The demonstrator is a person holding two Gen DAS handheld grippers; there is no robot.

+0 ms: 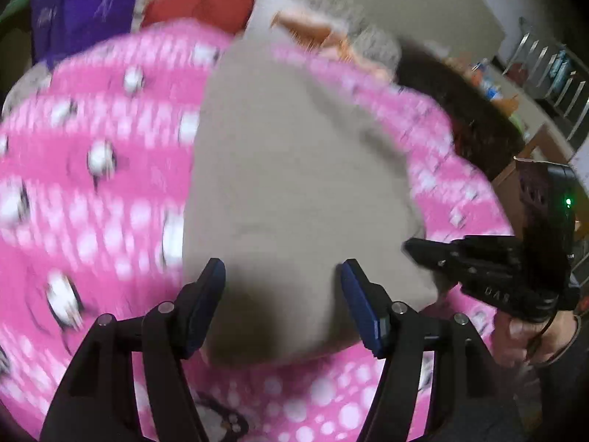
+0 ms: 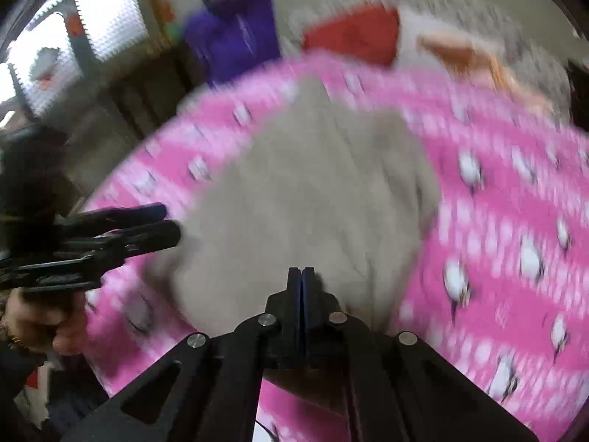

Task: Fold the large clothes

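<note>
A large beige garment (image 1: 294,169) lies folded lengthwise on a pink spotted blanket (image 1: 92,202); both views are motion-blurred. My left gripper (image 1: 282,276) is open just above the garment's near end, holding nothing. My right gripper (image 2: 302,274) has its fingers pressed together at the garment's (image 2: 313,191) near edge; whether cloth is pinched between them cannot be told. The right gripper also shows in the left wrist view (image 1: 414,248) at the garment's right edge. The left gripper shows in the right wrist view (image 2: 167,223) at the garment's left edge.
Beyond the blanket (image 2: 497,202) lie a red cloth (image 1: 198,3), a purple garment (image 1: 81,3), a white and orange item (image 1: 313,25) and a dark garment (image 1: 460,103). Shelves (image 1: 552,70) stand at the right. A window (image 2: 92,18) is at the left.
</note>
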